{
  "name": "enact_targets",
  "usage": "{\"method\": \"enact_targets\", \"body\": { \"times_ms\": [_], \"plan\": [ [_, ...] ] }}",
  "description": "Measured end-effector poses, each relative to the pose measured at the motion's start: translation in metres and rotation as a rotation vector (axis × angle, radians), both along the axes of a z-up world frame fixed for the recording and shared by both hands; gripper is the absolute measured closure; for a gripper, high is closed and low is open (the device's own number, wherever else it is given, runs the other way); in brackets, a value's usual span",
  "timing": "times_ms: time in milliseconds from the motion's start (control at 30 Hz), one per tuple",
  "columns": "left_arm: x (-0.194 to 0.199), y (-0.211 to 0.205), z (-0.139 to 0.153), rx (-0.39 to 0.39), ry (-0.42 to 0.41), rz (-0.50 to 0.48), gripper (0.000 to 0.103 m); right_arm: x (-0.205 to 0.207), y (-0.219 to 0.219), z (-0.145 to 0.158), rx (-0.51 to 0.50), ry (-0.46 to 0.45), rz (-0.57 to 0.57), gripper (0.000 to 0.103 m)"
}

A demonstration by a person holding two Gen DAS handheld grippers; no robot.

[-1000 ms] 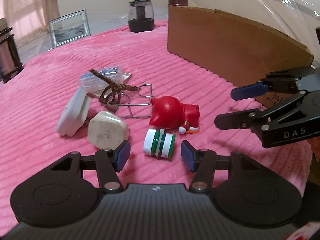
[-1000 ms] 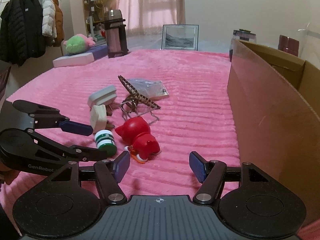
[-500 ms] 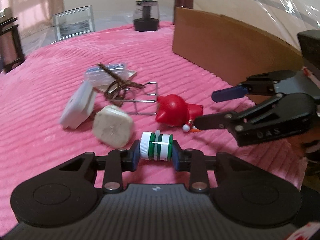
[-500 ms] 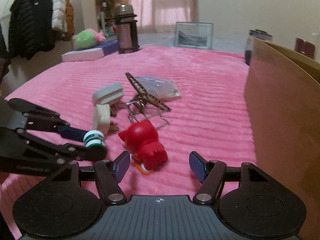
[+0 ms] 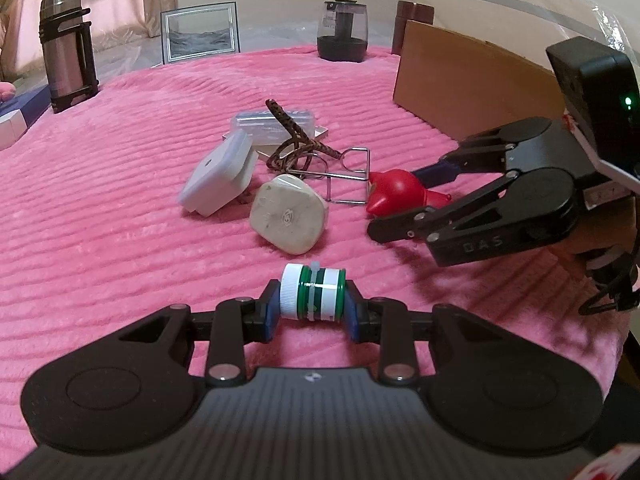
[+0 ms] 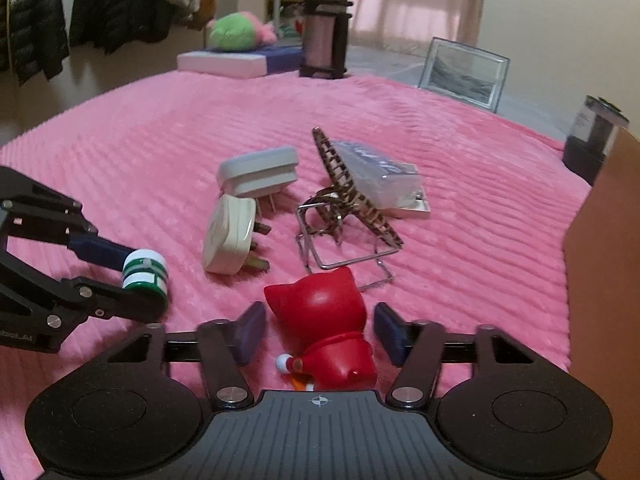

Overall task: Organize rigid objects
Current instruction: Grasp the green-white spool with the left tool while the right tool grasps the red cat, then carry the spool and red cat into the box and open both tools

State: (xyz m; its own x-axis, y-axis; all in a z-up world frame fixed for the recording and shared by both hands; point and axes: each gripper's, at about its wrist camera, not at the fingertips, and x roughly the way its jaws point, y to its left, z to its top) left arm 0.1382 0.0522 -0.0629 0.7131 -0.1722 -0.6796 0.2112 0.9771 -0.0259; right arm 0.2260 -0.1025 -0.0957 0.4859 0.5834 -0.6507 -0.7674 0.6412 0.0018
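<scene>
My left gripper (image 5: 312, 312) is shut on a green and white spool (image 5: 313, 298), held just above the pink blanket; the spool also shows in the right wrist view (image 6: 145, 271). My right gripper (image 6: 319, 334) is open, with its two fingers on either side of a red toy figure (image 6: 326, 320) lying on the blanket. In the left wrist view the red figure (image 5: 394, 194) sits between the right gripper's fingers (image 5: 400, 228). A cream plug (image 5: 289, 218), a grey adapter (image 5: 219, 178), a wire stand (image 6: 340, 240) and a clear case (image 6: 376, 168) lie in a cluster beyond.
An open cardboard box (image 5: 472, 80) stands at the right edge of the blanket. A steel flask (image 5: 66, 50), a picture frame (image 5: 200, 32) and a dark jar (image 5: 342, 30) stand beyond the blanket's far edge. A brown patterned hair clip (image 6: 352, 188) rests on the wire stand.
My left gripper closed on the spool and lifted it back from the cluster. My right gripper moved forward until its open fingers straddle the red figure.
</scene>
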Motion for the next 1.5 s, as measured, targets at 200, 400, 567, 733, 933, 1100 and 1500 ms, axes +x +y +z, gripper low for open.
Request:
{"method": "enact_targets", "body": {
  "times_ms": [200,400,567,733,933,1100,1500],
  "plan": [
    [-0.003,-0.002,-0.002,0.010,-0.009,0.001,0.076,-0.004,-0.002,0.001,0.005,0.003,-0.055,0.060],
    [-0.003,-0.006,-0.002,0.037,-0.014,-0.010,0.076,-0.016,-0.012,0.010,0.059,0.015,-0.111,0.060],
    [-0.003,-0.006,-0.002,0.040,-0.009,-0.007,0.076,-0.025,-0.020,0.018,0.109,0.038,-0.178,0.060],
    [-0.007,-0.008,0.002,0.028,-0.008,0.007,0.076,-0.035,-0.031,0.024,0.147,0.050,-0.247,0.060],
    [-0.016,-0.009,0.015,0.010,-0.022,0.034,0.076,-0.051,-0.044,0.038,0.187,0.041,-0.288,0.060],
    [-0.025,-0.018,0.031,0.002,-0.047,0.027,0.076,-0.065,-0.053,0.055,0.216,0.027,-0.307,0.060],
    [-0.045,-0.040,0.067,-0.007,-0.085,0.018,0.076,-0.092,-0.083,0.100,0.293,0.001,-0.362,0.060]
  ]
}}
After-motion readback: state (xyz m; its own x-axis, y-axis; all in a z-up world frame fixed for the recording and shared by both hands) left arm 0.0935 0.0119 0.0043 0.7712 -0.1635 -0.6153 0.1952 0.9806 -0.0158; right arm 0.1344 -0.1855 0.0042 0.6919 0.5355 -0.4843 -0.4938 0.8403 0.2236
